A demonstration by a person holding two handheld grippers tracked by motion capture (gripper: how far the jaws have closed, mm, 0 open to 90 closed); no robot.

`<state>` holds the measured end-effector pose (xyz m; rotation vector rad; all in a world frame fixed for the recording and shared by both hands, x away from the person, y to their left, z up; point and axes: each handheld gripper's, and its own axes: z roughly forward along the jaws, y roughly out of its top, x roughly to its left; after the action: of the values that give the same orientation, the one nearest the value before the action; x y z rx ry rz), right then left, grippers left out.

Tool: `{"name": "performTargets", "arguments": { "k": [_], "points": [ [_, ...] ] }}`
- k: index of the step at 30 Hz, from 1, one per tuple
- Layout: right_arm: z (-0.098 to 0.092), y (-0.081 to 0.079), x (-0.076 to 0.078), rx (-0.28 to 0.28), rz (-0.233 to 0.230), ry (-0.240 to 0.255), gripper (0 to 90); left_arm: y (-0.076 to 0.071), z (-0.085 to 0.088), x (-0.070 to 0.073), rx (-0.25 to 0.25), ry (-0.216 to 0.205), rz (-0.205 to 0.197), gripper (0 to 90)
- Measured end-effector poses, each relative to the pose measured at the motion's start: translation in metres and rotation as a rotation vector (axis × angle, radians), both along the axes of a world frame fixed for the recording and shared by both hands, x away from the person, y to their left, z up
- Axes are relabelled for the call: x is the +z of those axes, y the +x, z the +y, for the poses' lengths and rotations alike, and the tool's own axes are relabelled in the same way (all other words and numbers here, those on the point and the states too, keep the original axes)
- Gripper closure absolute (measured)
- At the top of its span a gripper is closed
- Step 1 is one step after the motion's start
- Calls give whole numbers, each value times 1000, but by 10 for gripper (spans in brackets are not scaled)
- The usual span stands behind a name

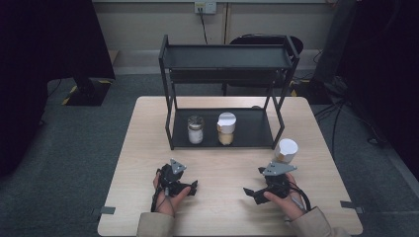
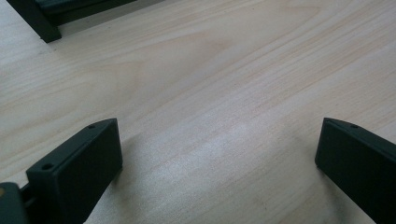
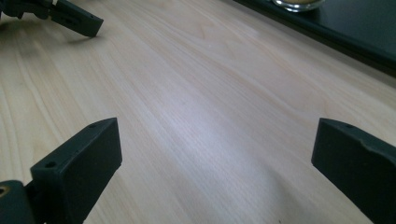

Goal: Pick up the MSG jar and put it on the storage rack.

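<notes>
White-lidded jar (image 1: 286, 150): a cylindrical container with a white lid above a tan, amber-toned body. It stands upright on the light wooden table (image 1: 222, 168), outside the rack, at the right of the tabletop. It sits just right of the near right leg of the black shelf rack (image 1: 225, 89), close to that leg; whether the two touch cannot be told. It lies just beyond the grey plate of the right gripper (image 1: 249, 192), which partly overlaps its lower edge in the high view. Nothing grips it and nothing rests on its lid. Its contents cannot be made out beyond the tan colour.
</notes>
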<state>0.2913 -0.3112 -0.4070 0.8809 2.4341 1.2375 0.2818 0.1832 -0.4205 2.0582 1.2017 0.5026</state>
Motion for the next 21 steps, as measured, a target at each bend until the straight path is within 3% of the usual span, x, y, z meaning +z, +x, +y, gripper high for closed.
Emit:
{"name": "performTargets", "arguments": {
  "k": [6, 21],
  "points": [
    [-12, -2, -6, -4, 19, 17, 7, 0, 0, 0, 0, 0, 0, 1],
    [-33, -10, -11, -20, 36, 7, 7, 0, 0, 0, 0, 0, 0, 0]
  ]
}}
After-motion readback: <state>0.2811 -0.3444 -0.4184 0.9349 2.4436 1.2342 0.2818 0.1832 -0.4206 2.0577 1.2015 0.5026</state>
